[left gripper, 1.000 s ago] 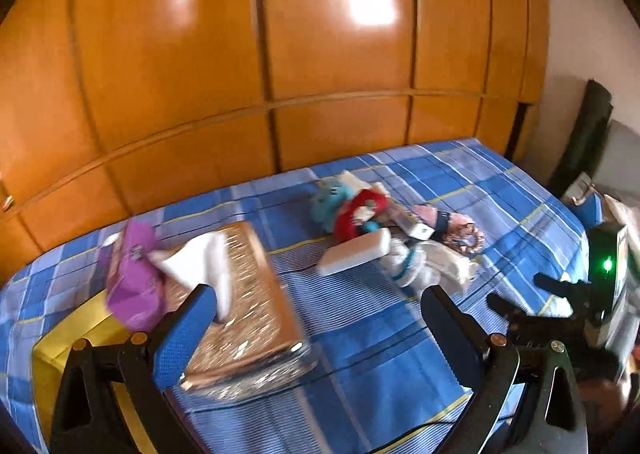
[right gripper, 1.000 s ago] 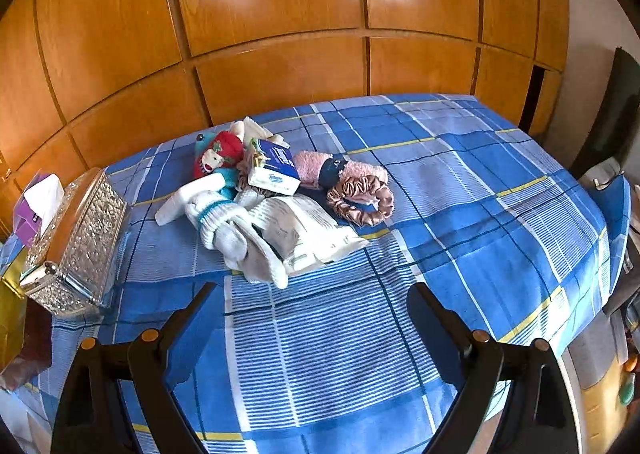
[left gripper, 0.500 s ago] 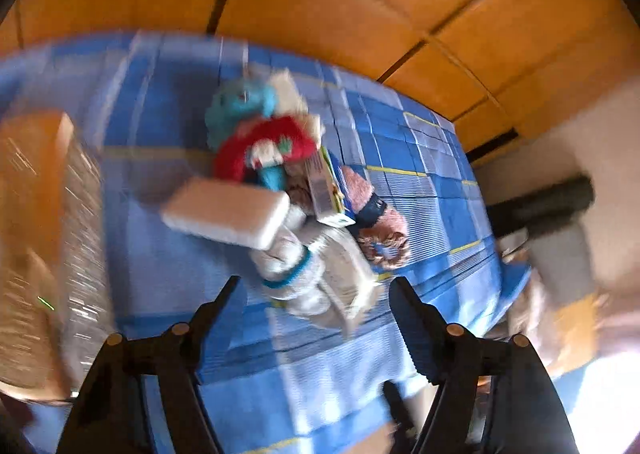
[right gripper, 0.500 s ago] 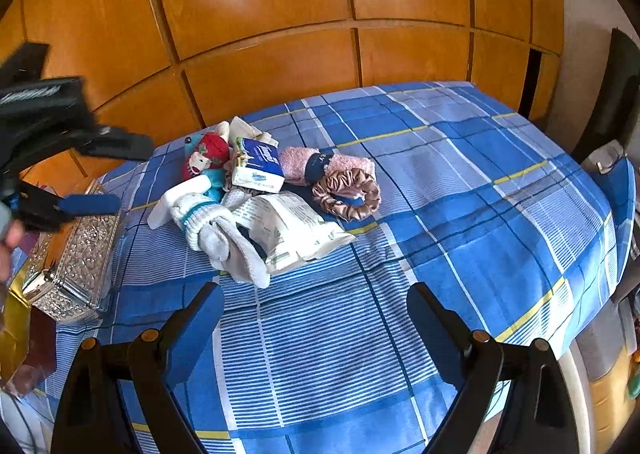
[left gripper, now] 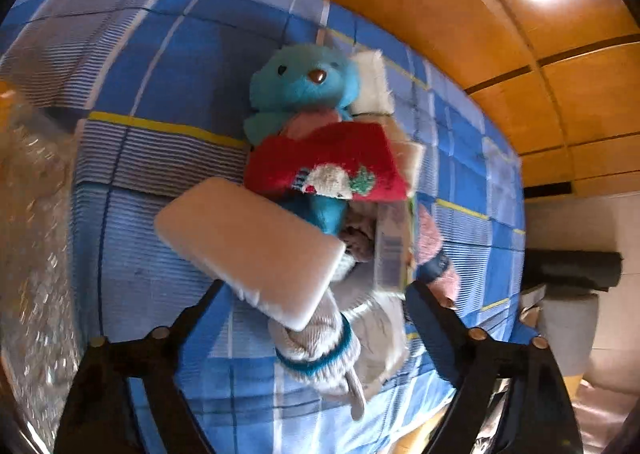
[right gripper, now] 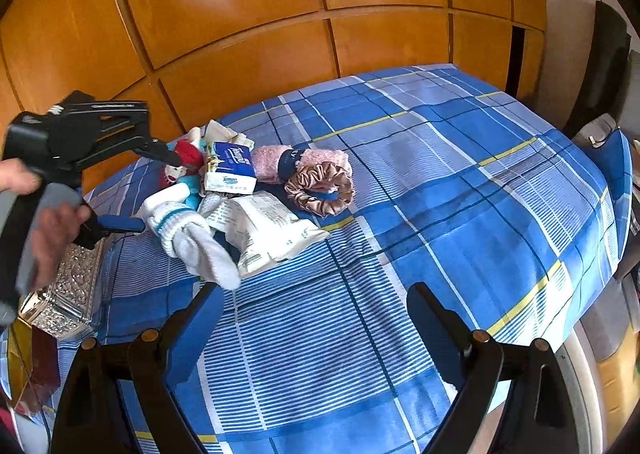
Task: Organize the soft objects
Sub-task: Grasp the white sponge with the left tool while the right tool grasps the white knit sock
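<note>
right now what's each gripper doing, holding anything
Left gripper: jaws opening, over the white sponge and sock, gripping nothing.
Right gripper: open, empty, above the checked cloth.

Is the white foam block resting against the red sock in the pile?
Touching. The left wrist view shows the white foam block with its upper edge overlapping the lower edge of the red sock, no blue cloth showing between them.

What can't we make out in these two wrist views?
- Blue plush toy: lower body hidden under the red sock, left wrist view.
- Silver box: blurred and cut by the frame edge in the left view, partly behind the hand in the right.
- Tissue pack: small print unreadable.
</note>
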